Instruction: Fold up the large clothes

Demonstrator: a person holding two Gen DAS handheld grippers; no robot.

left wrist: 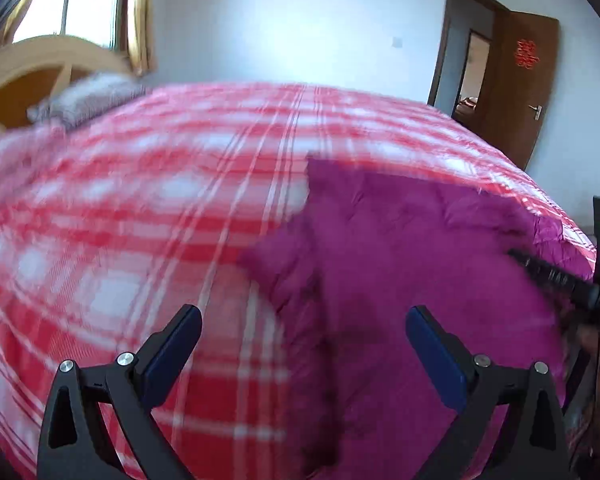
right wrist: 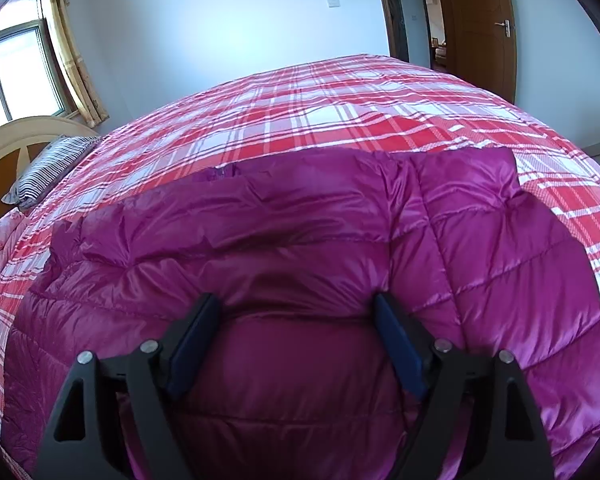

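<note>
Hovering wide open and empty, left gripper (left wrist: 303,338) and right gripper (right wrist: 298,336) best pinching the glossy magenta quilted down jacket (right wrist: 284,240) near its edge, avoiding the red plaid bedspread (right wrist: 340,112).

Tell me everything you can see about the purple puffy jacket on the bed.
The purple jacket is a shiny magenta quilted puffer, stitched into padded panels, apparently slick nylon. It lies spread and rumpled on the red plaid bedspread, near the bed's close edge, with one panel lying to the right. The right gripper is open with its fingers on or just above a puffed fold; contact isn't certain. The left gripper is open over the jacket's left edge. No zipper or hood can be made out.
</note>
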